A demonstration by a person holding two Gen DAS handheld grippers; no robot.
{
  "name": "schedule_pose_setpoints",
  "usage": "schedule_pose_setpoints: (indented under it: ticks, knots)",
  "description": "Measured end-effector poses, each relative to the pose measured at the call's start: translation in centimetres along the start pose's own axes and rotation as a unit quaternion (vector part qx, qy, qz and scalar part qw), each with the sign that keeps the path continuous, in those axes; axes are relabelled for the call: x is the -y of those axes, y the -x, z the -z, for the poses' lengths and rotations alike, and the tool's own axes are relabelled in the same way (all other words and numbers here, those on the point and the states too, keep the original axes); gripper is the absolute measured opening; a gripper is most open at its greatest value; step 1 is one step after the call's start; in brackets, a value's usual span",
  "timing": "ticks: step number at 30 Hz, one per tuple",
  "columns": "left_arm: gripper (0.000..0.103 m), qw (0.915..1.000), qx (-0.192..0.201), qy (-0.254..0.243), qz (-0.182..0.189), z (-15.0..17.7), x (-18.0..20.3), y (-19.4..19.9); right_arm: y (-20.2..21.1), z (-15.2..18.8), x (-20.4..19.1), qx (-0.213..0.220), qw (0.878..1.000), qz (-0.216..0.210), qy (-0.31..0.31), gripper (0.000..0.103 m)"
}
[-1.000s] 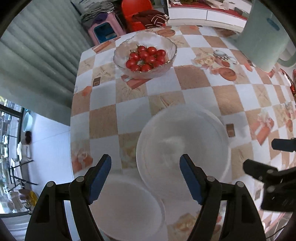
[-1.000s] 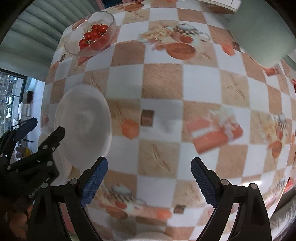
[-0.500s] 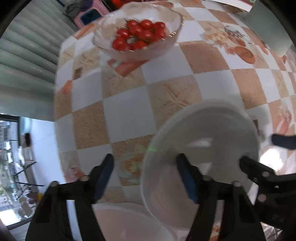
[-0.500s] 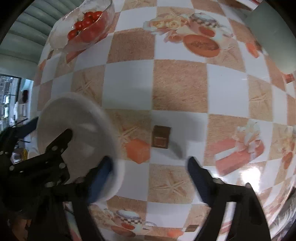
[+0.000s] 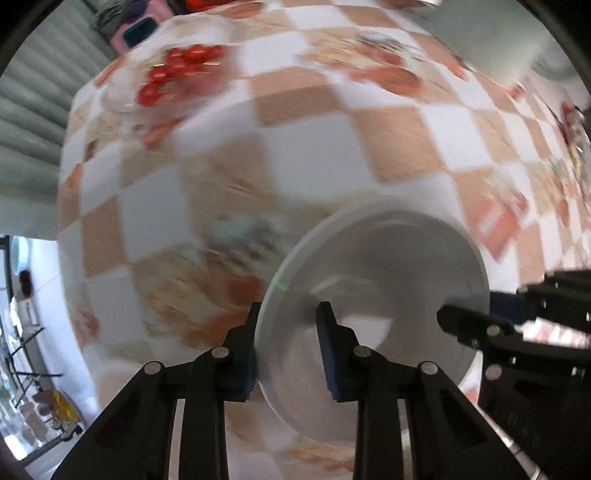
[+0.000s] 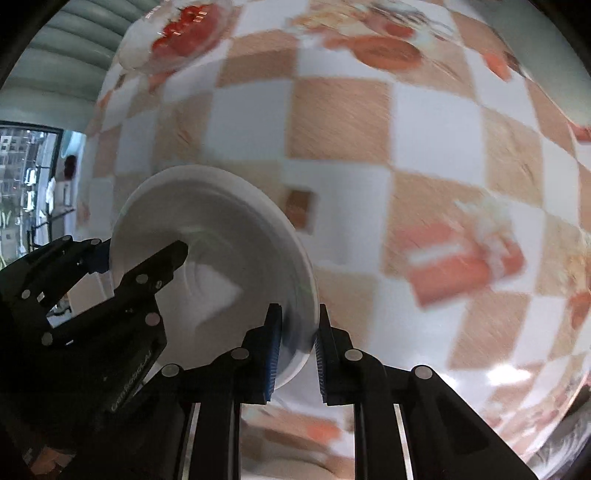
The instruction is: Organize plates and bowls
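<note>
A white plate (image 5: 388,280) is held off the checked table between both grippers. My left gripper (image 5: 288,350) is shut on the plate's left rim, one finger outside and one inside. My right gripper (image 6: 297,350) is shut on the opposite rim of the same plate (image 6: 221,251). Each gripper shows in the other's view: the right one (image 5: 491,325) at the plate's right edge, the left one (image 6: 110,269) at its left edge. Both views are motion-blurred.
A glass bowl of cherry tomatoes (image 5: 177,74) stands at the far left of the table (image 5: 332,129); it also shows in the right wrist view (image 6: 184,33). A pale green jug (image 5: 498,40) stands at the far right. The table's left edge drops to the floor.
Both grippers have closed on the white plate's opposite rims and lifted it off the table. The second white dish near the front edge has gone out of view.
</note>
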State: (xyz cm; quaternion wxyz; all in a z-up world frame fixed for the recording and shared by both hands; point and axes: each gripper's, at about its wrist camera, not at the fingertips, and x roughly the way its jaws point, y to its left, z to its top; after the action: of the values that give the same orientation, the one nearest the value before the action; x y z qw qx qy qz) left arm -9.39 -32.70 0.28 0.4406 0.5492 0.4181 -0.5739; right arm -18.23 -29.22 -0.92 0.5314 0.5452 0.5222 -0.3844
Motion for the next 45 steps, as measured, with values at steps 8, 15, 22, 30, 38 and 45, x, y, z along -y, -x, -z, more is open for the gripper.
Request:
schedule_pose_setpoints:
  ticks: [8, 15, 22, 30, 38, 45]
  knots:
    - [0.032, 0.9993, -0.009, -0.008, 0.034, 5.4, 6.9, -0.7, -1.2, 5.6, 3.0, -0.016, 0.999, 0.006, -0.032, 0.018]
    - [0.035, 0.9993, -0.01, 0.011, 0.036, 8.2, 8.3, -1.3, -2.8, 7.7, 2.8, -0.018, 0.998, -0.018, -0.055, 0.018]
    - [0.035, 0.9997, -0.002, 0.014, 0.021, 8.1, 8.6, 0.1, -0.2, 9.4, 4.6, -0.002, 0.998, -0.024, -0.053, 0.018]
    - [0.035, 0.9991, 0.042, 0.006, 0.005, 8.8, 9.7, 5.2, 4.4, 10.8, 5.4, 0.032, 0.998, -0.027, -0.038, 0.018]
    - [0.035, 0.9984, 0.05, -0.025, 0.01, 11.8, 11.0, 8.5, 6.3, 15.7, 5.4, 0.031, 0.999, -0.016, -0.041, 0.019]
    - [0.036, 0.9957, 0.006, -0.09, 0.024, 17.7, 13.5, 7.7, 4.2, 21.3, 6.3, -0.023, 0.997, -0.014, -0.07, 0.019]
